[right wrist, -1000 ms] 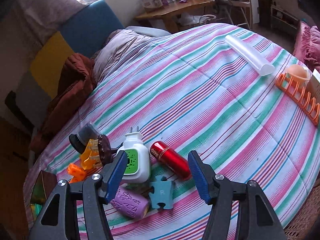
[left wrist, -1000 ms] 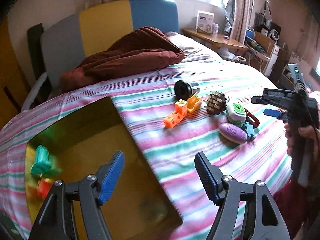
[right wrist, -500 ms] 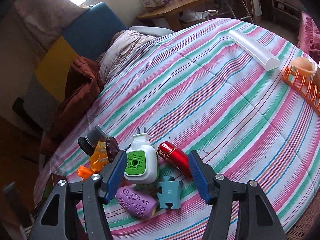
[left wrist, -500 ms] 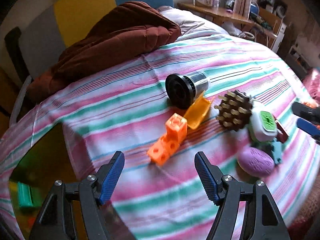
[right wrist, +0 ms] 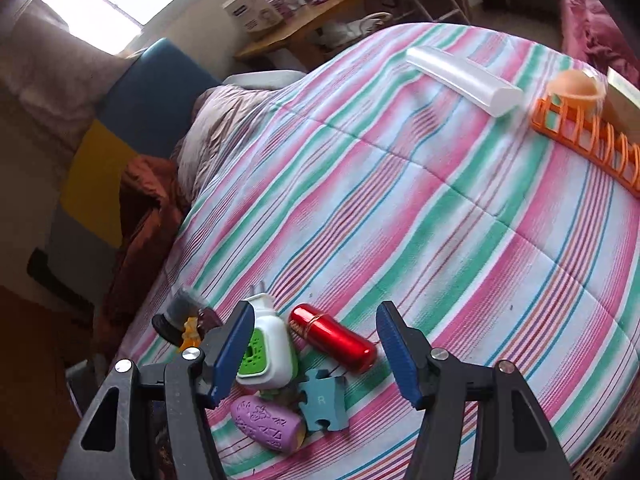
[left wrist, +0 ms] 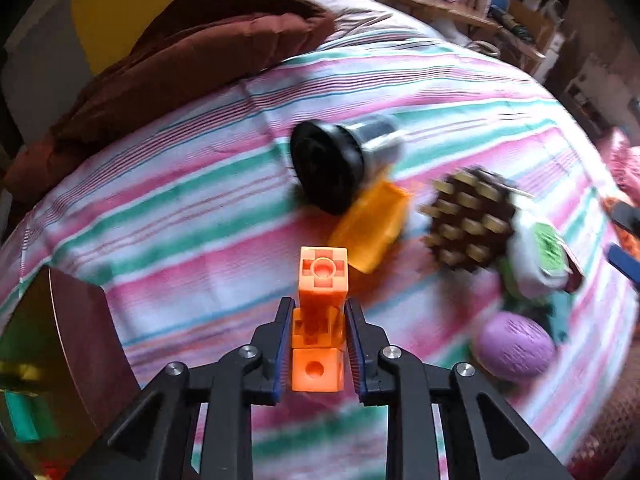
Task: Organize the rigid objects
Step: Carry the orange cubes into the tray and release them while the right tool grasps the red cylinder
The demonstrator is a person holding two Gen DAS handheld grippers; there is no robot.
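Observation:
My left gripper [left wrist: 318, 334] is shut on an orange block chain [left wrist: 322, 280] that sticks up between its pads above the striped bedspread. Beyond it lie a black-and-silver cylinder [left wrist: 328, 164], a yellow-orange piece [left wrist: 370, 226], a brown studded piece [left wrist: 466, 224], a white-and-green plug-in device [left wrist: 538, 258] and a purple oval [left wrist: 514, 346]. My right gripper [right wrist: 314, 346] is open above a red capsule [right wrist: 332, 336], the plug-in device [right wrist: 266, 350], a blue puzzle piece [right wrist: 322, 402] and the purple oval [right wrist: 266, 426].
A cardboard box [left wrist: 80, 340] with green and yellow toys inside stands at the lower left in the left wrist view. A brown blanket [left wrist: 192, 52] lies at the bed's head. A white tube [right wrist: 464, 80] and an orange rack [right wrist: 588, 140] lie far right.
My left gripper moved from over the box to the orange block chain, shut on it and raised it. My right gripper stayed open and shifted slightly over the pile.

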